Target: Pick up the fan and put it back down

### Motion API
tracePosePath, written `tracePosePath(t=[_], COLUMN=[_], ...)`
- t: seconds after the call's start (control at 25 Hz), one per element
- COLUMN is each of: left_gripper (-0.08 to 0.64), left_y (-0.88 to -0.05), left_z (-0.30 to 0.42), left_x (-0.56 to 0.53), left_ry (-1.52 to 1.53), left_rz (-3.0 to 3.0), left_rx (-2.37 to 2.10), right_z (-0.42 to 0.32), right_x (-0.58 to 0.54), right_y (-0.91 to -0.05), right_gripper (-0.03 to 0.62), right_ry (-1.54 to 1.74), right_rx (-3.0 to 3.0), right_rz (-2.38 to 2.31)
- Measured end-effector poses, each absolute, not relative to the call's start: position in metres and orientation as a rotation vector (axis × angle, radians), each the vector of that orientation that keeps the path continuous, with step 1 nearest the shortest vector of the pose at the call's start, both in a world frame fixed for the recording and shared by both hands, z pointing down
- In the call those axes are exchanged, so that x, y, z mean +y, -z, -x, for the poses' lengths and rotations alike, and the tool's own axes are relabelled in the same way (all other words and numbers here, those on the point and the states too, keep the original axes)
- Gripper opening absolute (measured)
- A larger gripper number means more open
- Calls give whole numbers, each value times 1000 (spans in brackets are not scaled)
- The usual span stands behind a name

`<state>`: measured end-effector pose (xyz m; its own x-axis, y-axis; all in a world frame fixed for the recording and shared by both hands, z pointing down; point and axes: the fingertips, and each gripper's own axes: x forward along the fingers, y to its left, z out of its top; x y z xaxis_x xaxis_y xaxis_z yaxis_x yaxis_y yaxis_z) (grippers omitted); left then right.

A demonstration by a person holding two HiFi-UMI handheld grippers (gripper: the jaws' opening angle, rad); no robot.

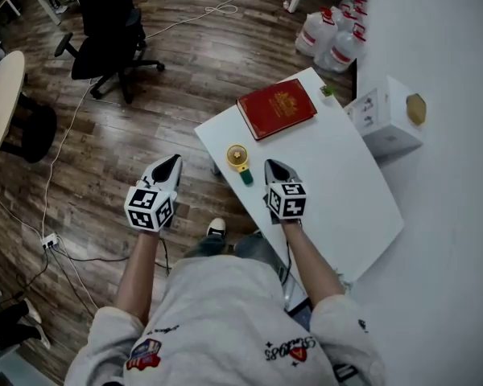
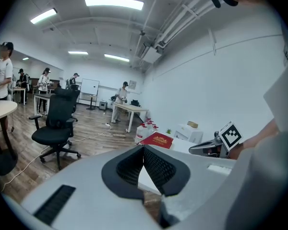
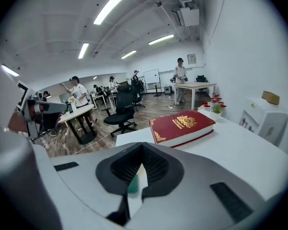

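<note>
The small fan (image 1: pixel 239 160), with a yellow round head and a green handle, lies on the white table (image 1: pixel 338 175) near its left edge. My right gripper (image 1: pixel 272 166) hovers just right of the fan, shut, with nothing in it. In the right gripper view its jaws (image 3: pixel 142 147) meet at the tips, and a bit of the fan's green handle (image 3: pixel 133 185) shows below through the gap behind them. My left gripper (image 1: pixel 171 162) hangs over the wooden floor, left of the table, also shut and empty; its tips touch in the left gripper view (image 2: pixel 144 150).
A red book (image 1: pixel 277 108) lies at the table's far end beside a tiny plant (image 1: pixel 327 90). A white box (image 1: pixel 384 117) sits to the right. Water bottles (image 1: pixel 330 39) stand on the floor beyond. A black office chair (image 1: pixel 109 34), a round table (image 1: pixel 0 103) and floor cables lie left.
</note>
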<state>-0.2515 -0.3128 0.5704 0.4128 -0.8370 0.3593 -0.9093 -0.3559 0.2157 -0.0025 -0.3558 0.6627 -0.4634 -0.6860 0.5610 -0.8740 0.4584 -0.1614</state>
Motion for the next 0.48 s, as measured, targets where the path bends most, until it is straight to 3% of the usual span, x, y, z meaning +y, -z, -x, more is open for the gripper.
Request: tracePosePath(t=[0.48], left_gripper=[3], left_y=[-503], left_z=[213], left_x=[-339], left_ry=[-205], left_rz=[-2505], left_rx=[-1451], right_z=[-17], right_x=[-349], right_y=[-515], right_gripper=[3], right_ry=[-312], right_rx=[-2522], right_rz=[-1516])
